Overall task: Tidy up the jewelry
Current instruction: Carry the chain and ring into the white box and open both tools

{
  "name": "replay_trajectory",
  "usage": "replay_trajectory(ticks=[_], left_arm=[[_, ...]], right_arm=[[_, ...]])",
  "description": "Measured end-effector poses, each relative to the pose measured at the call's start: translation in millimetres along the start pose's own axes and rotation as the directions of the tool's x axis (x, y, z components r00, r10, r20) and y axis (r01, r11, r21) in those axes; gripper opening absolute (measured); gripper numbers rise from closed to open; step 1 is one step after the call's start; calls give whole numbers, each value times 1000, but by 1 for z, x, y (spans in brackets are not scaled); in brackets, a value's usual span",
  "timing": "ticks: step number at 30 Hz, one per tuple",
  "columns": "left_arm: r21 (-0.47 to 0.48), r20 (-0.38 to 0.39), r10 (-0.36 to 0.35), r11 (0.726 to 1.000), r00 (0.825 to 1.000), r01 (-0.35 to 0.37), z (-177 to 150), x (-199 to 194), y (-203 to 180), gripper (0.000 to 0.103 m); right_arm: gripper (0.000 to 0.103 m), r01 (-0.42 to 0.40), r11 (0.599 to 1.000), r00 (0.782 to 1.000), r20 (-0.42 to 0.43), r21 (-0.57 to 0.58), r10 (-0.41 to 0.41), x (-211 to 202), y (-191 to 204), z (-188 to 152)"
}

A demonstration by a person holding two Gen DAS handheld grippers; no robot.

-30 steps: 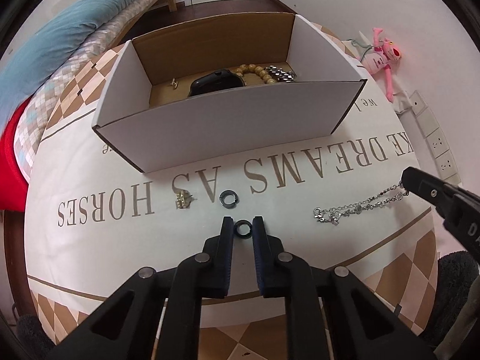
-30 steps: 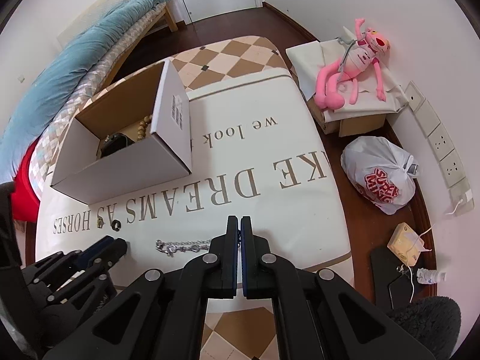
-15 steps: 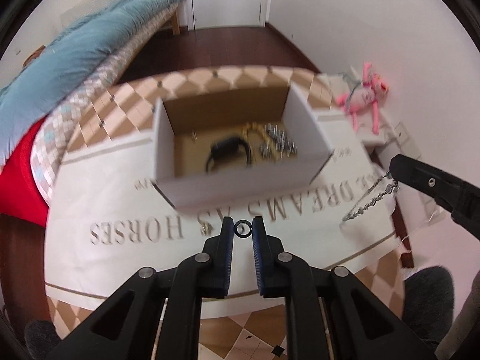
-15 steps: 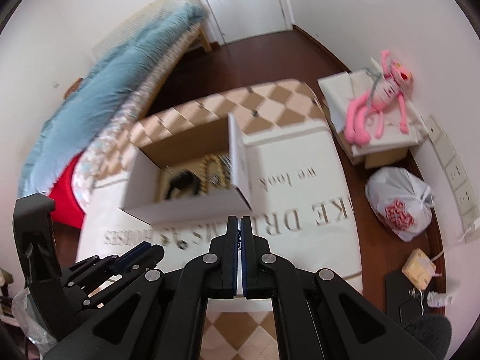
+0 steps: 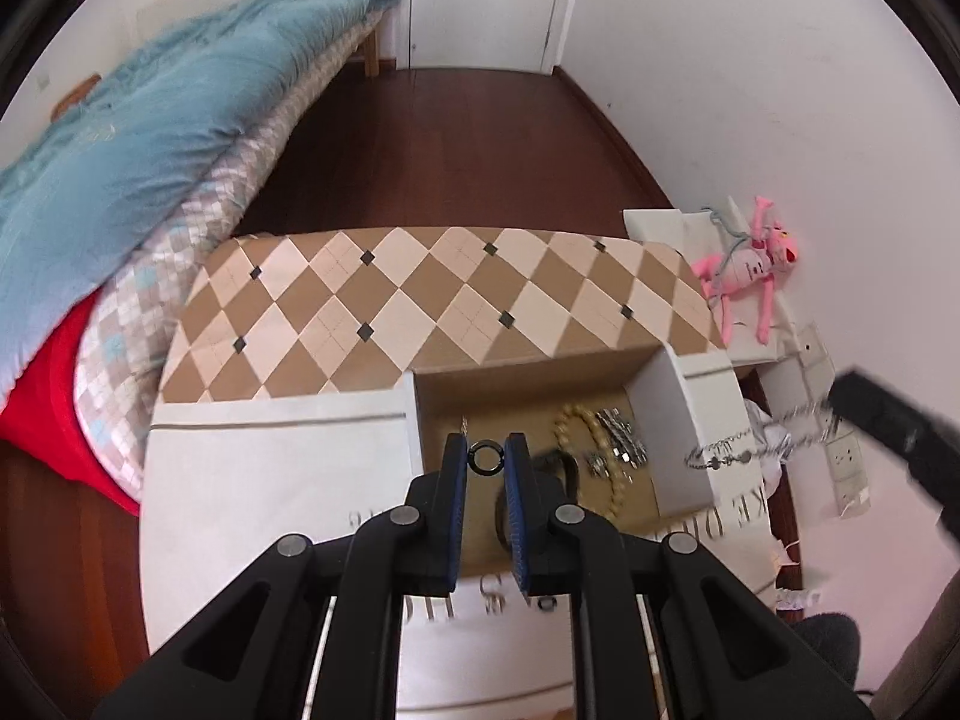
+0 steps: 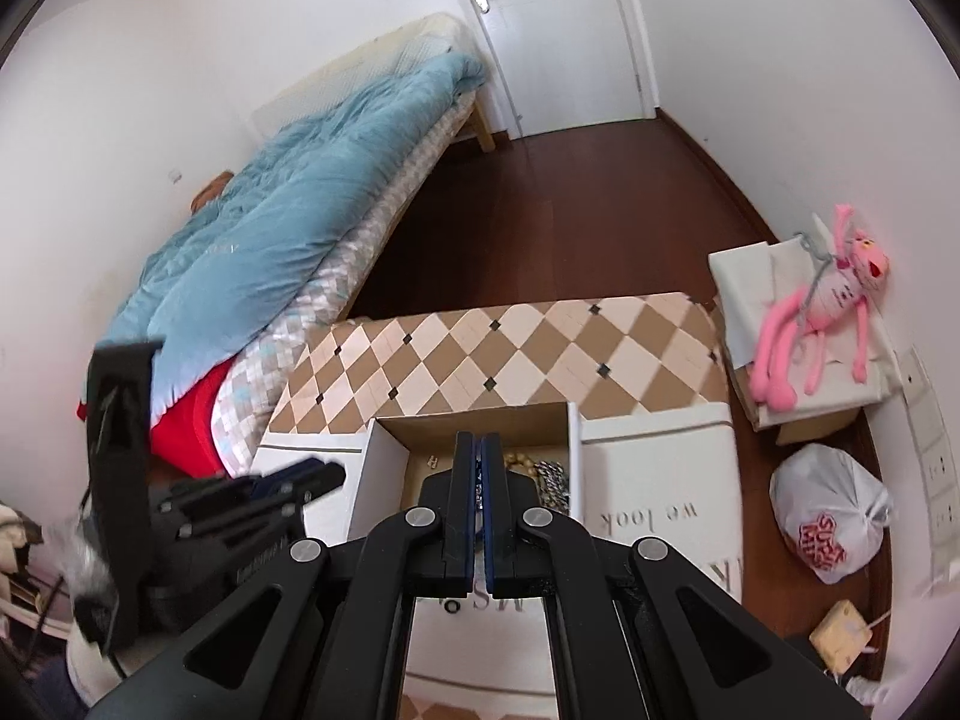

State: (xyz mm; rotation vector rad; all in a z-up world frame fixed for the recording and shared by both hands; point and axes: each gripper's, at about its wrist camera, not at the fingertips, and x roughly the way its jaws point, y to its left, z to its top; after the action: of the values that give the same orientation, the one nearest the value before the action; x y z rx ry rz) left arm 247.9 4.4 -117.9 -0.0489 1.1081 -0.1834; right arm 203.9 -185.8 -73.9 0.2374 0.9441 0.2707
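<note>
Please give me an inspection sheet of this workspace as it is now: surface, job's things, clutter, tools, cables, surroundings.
Surface: cream printed tablecloth with checked border.
Job's things: open white cardboard box holding beaded bracelet, metal link band, dark watch.
Clutter: nothing seen on the cloth.
Tools: left tool shut on small black ring; right tool shut on silver chain, which hangs free.
Cables: white cord on floor.
Surroundings: bed with blue quilt, pink plush toy, white plastic bag, door.
</note>
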Motion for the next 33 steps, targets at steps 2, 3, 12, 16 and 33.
replay_trajectory(ticks=[2, 3, 12, 16, 33], left_arm=[[-3, -33, -12, 1000, 999, 11, 10, 14, 5, 10], [-5, -39, -5, 1000, 999, 5, 12, 19, 7, 10], [-6, -142, 17, 1000, 990, -18, 25, 61, 11, 14], [-26, -155, 37, 999, 987, -42, 29, 65, 18, 54], [-37, -50, 221, 974, 974, -223, -10, 32, 30, 103]], right_arm=[[2, 6, 1000, 1000, -26, -7, -7, 16, 3, 3], [2, 12, 1000, 999, -46, -8, -12, 26, 3, 5], [2, 48, 999, 979, -200, 21, -43, 89, -15, 1], [2, 66, 998, 956, -288, 13, -60, 107, -20, -3], [99, 288, 946, 903, -286, -146, -319, 108, -18, -20]])
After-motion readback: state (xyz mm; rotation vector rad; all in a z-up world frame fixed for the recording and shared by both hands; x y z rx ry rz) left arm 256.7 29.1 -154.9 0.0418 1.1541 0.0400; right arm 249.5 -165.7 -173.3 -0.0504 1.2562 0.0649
